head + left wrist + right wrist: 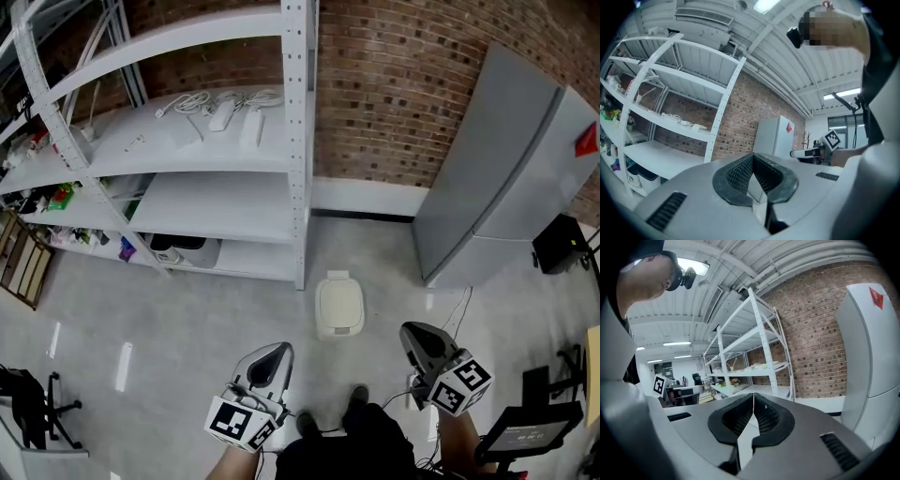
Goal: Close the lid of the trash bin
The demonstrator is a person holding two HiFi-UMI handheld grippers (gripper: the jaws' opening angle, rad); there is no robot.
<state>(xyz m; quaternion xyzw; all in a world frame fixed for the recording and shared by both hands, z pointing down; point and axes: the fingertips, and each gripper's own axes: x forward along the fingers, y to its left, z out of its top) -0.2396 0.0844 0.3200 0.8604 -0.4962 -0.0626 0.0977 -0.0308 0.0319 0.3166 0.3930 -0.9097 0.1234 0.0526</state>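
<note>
- Small cream plastic trash bin [339, 306] stands on the pale grey floor [187, 328], just in front of the corner post of the white metal shelf rack [298, 141].
- Bin lid lies flat down on the body; nothing inside shows.
- Bin sits ahead of the person's black shoes [359, 398], between the two grippers in the head view but well apart from both.
- Left hand-held gripper [274, 356] is held low by the person's body, jaws pressed together at the tips, nothing between them; the same shows in the left gripper view [752, 157].
- Right hand-held gripper [417, 339] is also low and to the bin's right, jaws together, empty; the right gripper view [753, 397] confirms it.
- Dark tub [178, 246] sits on the lowest shelf; contents too small to tell.
- White cables and a power strip [225, 105] lie on the upper shelf.
- Tall grey cabinet [497, 178] stands against the red brick wall [394, 84], right of the bin.
</note>
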